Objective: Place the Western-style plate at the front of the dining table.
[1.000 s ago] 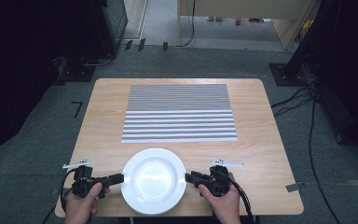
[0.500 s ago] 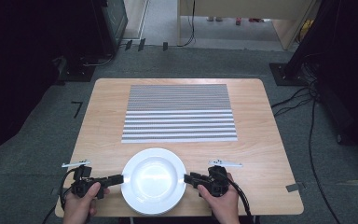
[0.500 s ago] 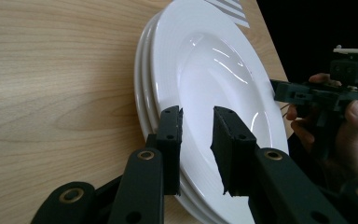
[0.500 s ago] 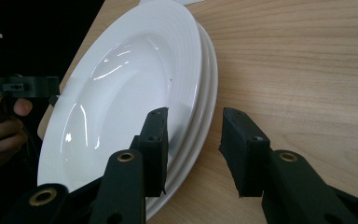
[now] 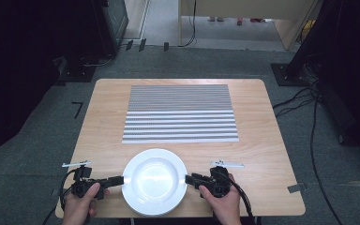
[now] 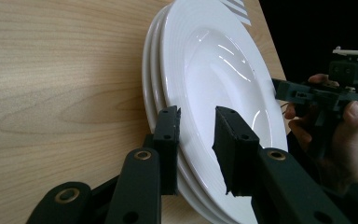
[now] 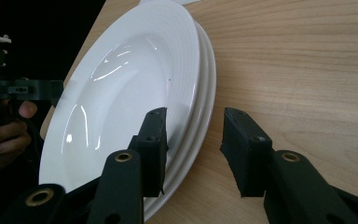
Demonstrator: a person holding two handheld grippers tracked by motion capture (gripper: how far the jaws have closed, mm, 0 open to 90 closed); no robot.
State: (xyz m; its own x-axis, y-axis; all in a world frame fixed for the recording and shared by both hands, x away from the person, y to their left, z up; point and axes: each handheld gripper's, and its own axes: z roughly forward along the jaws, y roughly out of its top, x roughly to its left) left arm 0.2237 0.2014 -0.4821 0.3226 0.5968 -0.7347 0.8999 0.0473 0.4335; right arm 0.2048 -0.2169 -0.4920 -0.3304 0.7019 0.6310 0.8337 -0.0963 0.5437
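Note:
A stack of white deep plates rests at the table's near edge; the gripper views show three rims. My left gripper is open at the stack's left rim. In the left gripper view its jaws straddle the plates' edge, one jaw over the top plate and one outside the stack. My right gripper is open at the right rim. In the right gripper view it straddles the plates' edge the same way.
A grey-and-white striped mat covers the middle and far part of the wooden table. Cables run over the floor to the right. Each gripper view shows the other hand and its gripper across the plates.

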